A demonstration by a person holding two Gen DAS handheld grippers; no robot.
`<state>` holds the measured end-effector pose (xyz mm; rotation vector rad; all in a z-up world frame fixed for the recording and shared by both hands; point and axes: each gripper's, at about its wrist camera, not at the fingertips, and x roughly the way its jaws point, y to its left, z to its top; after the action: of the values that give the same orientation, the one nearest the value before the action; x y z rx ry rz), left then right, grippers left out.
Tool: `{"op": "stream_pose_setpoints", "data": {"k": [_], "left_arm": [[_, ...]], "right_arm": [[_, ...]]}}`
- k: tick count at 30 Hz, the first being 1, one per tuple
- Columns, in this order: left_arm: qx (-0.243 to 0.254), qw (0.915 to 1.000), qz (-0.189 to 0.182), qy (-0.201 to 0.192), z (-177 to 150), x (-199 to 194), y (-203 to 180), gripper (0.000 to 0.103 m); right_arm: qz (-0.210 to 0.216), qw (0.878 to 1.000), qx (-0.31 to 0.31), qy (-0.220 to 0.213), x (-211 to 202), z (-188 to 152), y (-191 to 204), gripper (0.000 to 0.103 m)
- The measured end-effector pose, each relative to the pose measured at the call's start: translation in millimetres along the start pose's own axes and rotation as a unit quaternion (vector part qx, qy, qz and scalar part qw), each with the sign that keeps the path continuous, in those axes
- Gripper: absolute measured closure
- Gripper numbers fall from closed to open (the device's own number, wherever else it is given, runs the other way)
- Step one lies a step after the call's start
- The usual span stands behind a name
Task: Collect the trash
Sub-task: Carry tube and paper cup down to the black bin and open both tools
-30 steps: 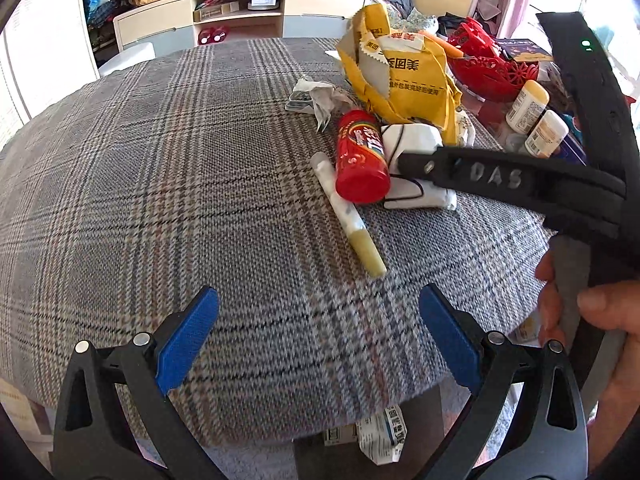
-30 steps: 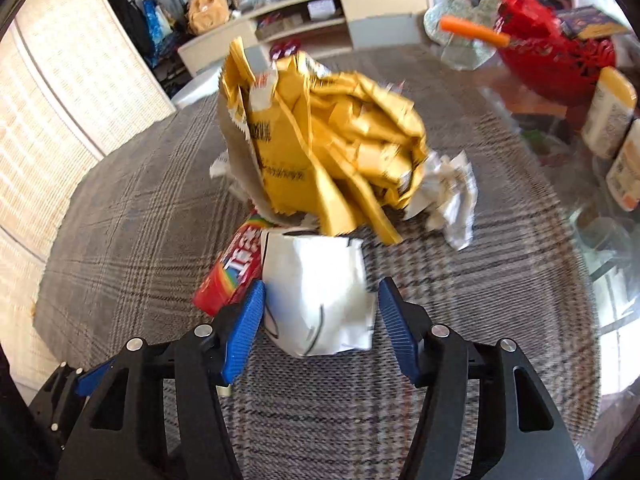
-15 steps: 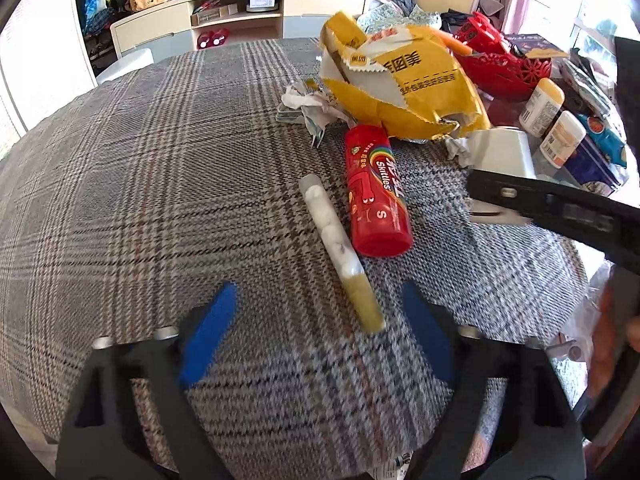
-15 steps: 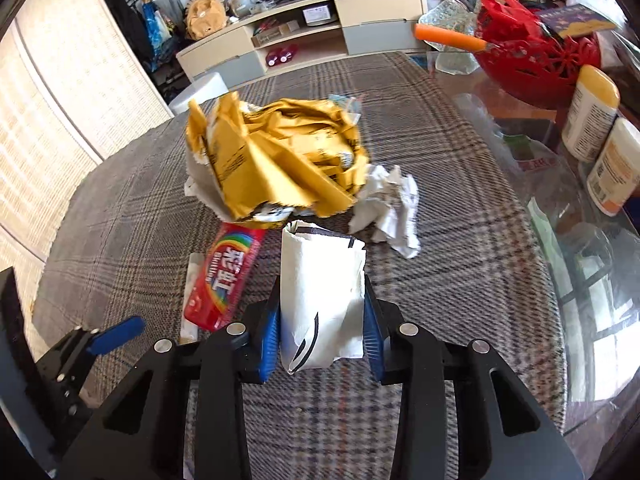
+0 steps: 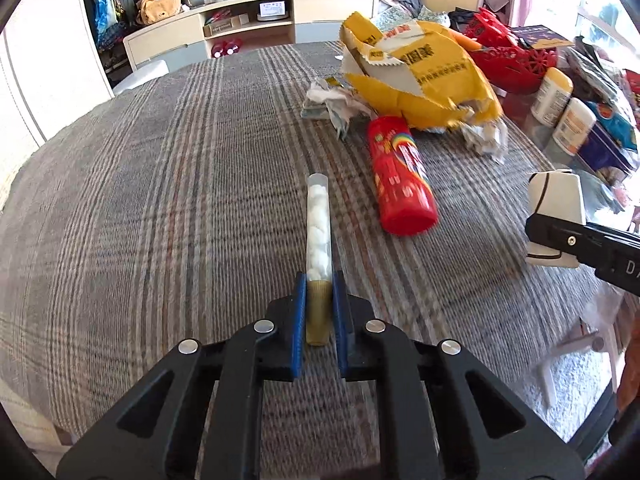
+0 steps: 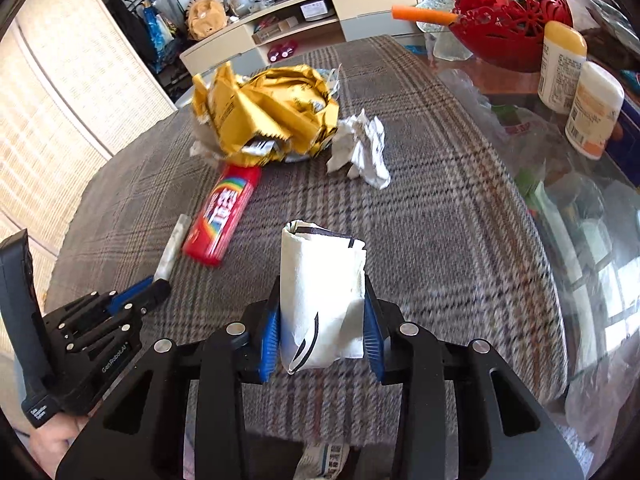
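A clear tube of white balls [image 5: 318, 220] with a yellow cap lies on the plaid tablecloth [image 5: 160, 200]. My left gripper [image 5: 319, 280] is closing, and its blue pads press on that cap. My right gripper [image 6: 321, 282] is shut on a crumpled white paper cup [image 6: 320, 264] and holds it upright above the cloth, to the right of the rest. A red candy tube [image 6: 224, 212] lies beside the clear tube [image 6: 174, 244]. Behind them sit a torn yellow bag [image 6: 268, 116] and a crumpled tissue [image 6: 364, 152].
Right of the cloth, on the glass tabletop, stand two white bottles [image 6: 560, 64], a red basket [image 6: 508, 28] and clear plastic wrap [image 6: 520, 140]. The table's near edge runs just under both grippers. A low cabinet [image 5: 248, 28] stands beyond the table.
My left gripper went from wide open to closed on the clear tube's yellow cap. My right gripper shut on the white paper cup and carried it away from the pile.
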<state>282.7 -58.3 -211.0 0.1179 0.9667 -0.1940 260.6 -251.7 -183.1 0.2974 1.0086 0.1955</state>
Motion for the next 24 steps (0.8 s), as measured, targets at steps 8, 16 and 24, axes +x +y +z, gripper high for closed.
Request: {"op": "stream_pose_setpoints", "data": {"k": [8,16,24], "left_arm": [[0.000,0.9993,-0.035,0.010,-54,-39,-9,0.092],[-0.007,0.9966,-0.080,0.019,-117,-79,-24,0.092],[-0.020,0.9930,-0.102,0.057,-171,-75,-30,0.092]], "right_arm": [[0.000,1.000,-0.003,0.003,-25,-44,17,0.066],[-0.001,1.000,-0.006,0.013,-49,-103,33,0.066],[-0.019,0.999,-0.011,0.028,-51,-156,43,0.066]]}}
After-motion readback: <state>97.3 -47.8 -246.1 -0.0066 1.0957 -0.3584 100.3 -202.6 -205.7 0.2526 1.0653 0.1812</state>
